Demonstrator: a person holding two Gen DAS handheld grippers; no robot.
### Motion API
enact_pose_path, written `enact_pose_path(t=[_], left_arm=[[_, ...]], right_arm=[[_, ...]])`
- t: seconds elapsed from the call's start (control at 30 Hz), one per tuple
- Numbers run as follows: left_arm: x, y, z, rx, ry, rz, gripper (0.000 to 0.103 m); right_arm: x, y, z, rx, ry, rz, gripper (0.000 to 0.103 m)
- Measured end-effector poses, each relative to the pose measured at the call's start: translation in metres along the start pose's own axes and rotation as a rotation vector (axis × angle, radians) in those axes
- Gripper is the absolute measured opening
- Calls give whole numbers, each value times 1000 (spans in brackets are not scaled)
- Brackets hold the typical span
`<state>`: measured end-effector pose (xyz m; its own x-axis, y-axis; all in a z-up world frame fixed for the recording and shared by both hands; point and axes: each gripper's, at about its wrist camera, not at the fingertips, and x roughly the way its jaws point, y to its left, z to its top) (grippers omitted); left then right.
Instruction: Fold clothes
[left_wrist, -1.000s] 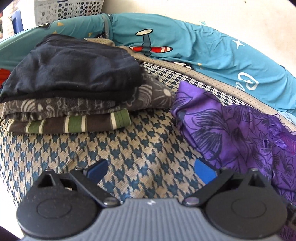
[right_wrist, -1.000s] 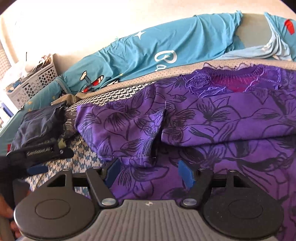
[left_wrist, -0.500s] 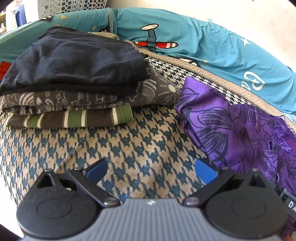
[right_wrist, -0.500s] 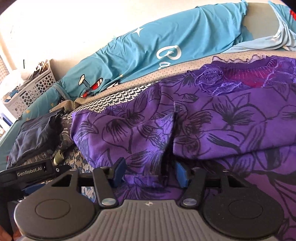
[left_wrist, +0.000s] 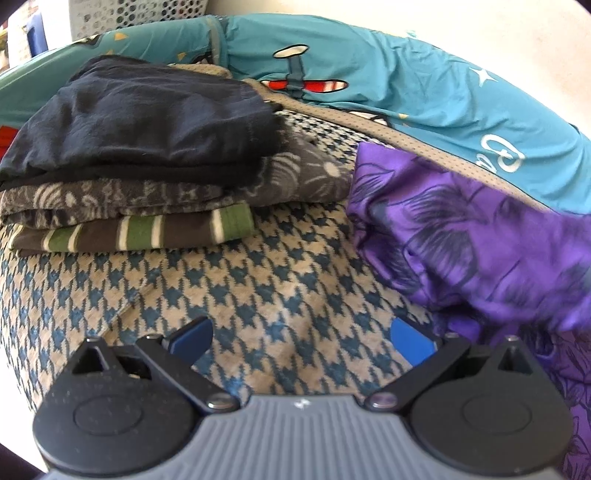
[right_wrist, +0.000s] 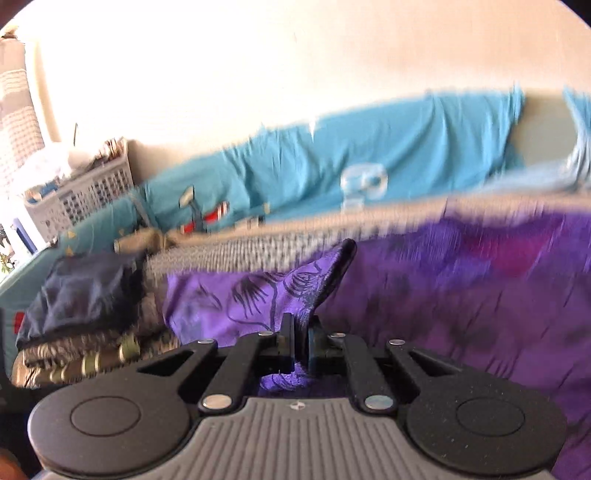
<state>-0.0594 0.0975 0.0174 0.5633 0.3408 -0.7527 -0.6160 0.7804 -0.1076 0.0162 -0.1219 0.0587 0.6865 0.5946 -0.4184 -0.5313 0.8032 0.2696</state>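
Bright daylight fills both views. The right wrist view is motion-blurred beyond the fingers, its wall (right_wrist: 221, 74) washed out; the left wrist view is sharp ahead, smeared right of the fingers. Fisheye edges curve.

**Two low wrist views over one bed**

The left wrist camera looks low across the houndstooth cover (left_wrist: 280, 280), close to the folded stack (left_wrist: 140, 162) at upper left. The right wrist camera faces the wall; both share the purple garment (right_wrist: 461, 295) and teal sheet (left_wrist: 424, 85).

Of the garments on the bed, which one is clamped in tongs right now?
The purple floral garment: a fold of it is pinched in the shut right tongs. The dark, patterned and striped pieces lie folded in the stack, untouched.
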Motion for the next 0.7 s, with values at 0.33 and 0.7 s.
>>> enact_pose_path(t=[0.33, 0.7], left_arm=[[-9, -42, -14, 102, -17, -63, 103], [-11, -78, -29, 164, -2, -124, 103]], right_arm=[[-54, -42, 47, 5, -204, -144, 7], [-93, -124, 50, 91, -227, -359, 7]])
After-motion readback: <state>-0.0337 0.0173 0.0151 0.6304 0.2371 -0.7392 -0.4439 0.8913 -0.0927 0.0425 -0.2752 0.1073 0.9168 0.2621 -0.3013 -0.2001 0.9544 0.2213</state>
